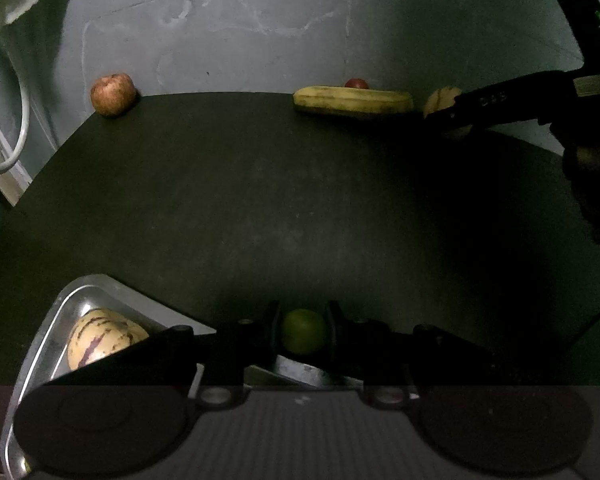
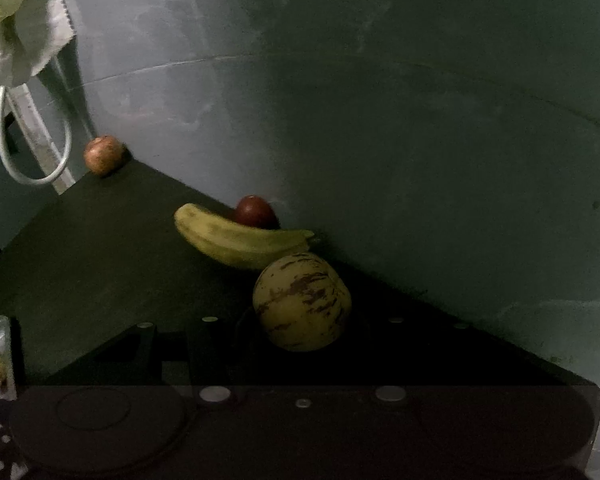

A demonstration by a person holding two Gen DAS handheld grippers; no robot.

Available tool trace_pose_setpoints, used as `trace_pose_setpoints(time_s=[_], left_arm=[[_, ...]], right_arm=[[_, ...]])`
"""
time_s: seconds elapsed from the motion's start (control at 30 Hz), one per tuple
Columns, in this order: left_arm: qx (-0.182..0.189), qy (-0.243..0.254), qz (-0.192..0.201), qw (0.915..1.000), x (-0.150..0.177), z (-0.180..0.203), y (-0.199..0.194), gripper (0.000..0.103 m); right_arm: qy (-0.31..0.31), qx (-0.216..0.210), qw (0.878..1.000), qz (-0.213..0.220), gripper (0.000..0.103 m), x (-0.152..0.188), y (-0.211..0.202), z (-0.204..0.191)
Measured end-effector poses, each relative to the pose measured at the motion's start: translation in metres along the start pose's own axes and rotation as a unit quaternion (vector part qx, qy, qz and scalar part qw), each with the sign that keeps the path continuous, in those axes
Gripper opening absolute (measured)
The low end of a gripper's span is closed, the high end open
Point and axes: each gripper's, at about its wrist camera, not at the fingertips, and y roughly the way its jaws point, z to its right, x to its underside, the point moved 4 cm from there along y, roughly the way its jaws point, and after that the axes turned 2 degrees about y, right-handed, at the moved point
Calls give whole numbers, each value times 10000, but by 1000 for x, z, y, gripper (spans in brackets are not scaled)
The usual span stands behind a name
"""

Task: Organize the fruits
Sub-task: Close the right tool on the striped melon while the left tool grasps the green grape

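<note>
Progress partial: one striped melon (image 1: pixel 100 338) in tray (image 1: pixel 40 344), lower left. Left tongs (image 1: pixel 303 330) clenched on lime (image 1: pixel 303 331); right tongs (image 2: pixel 300 320) grasping second melon (image 2: pixel 302 300), centre frame. Banana (image 2: pixel 236 246), apples unsorted on surface (image 1: pixel 260 200).

A small round green fruit (image 1: pixel 303 331) sat pinched above the metal tray's (image 1: pixel 40 344) edge. A cream, purple-striped melon (image 1: pixel 100 340) lay inside. Another striped melon (image 2: pixel 302 301) rested, seemingly gripped, beside the long yellow banana (image 2: pixel 236 242), dark red fruit (image 2: pixel 256 211) behind; a blushed apple (image 1: pixel 113 93) sat far off.
</note>
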Motion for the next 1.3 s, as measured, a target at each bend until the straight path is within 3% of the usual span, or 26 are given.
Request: trace_pose_setpoints(time_s=[0.27,0.67,1.0,1.3], left_arm=[[-73,46,-24,10000,2,2,1,25],[-82,-611,287,9977,-7,-11,-14,23],[-208,-1011,785,9916,-15,-7,-57,23],[-566,-1375,1121,9825,0,-4,-106,23]], right_arm=[[-52,-149,9999,43,54,5,-17,-9],[-350,-659,9972,105,54,20,-67,-42],[-704,-1095,9913,212,54,26,-115,-70],[-1086,-1481,9820,445,54,25,-156,-90]])
